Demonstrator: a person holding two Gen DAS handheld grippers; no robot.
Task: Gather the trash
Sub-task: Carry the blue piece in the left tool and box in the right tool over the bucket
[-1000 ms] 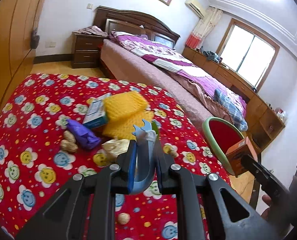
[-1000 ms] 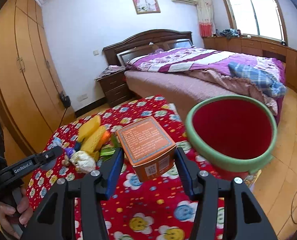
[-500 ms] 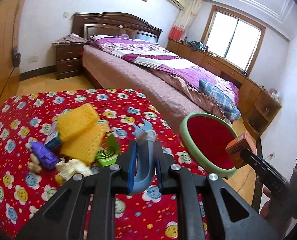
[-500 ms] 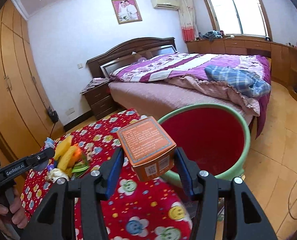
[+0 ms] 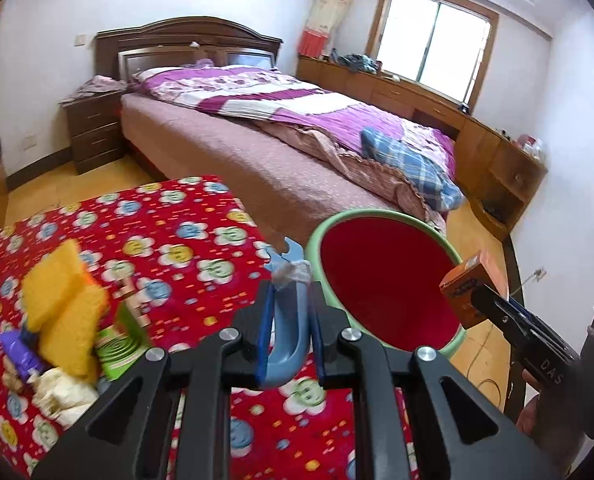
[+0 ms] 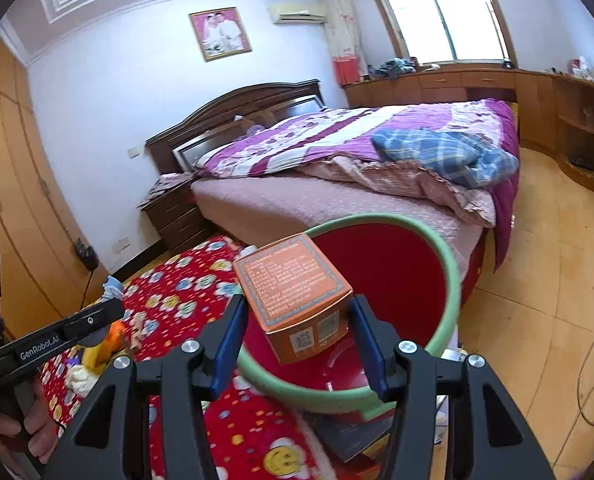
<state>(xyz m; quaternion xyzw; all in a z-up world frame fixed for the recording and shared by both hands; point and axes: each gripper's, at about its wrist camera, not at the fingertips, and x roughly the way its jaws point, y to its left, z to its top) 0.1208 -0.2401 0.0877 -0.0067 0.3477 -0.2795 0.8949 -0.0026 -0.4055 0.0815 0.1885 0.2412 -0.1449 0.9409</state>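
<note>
Our left gripper [image 5: 289, 316] pinches tight on a blue hook [image 5: 287, 344], above the desk [image 5: 169, 240] edge beside the bin [image 5: 381, 280]. Only this view shows the yellow sponges [image 5: 65, 312] and green carton [image 5: 119, 346]. Our right gripper [image 6: 297, 336] clamps the orange box [image 6: 297, 296], half-spread, over the bin's rim. There we read "GenRobot.AI" on the left gripper; the box's print is too small.

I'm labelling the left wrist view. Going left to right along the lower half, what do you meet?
Purple wrapper → yellow sponges → green box → blue hook held in the left gripper → red bin → orange box in the right gripper.
</note>
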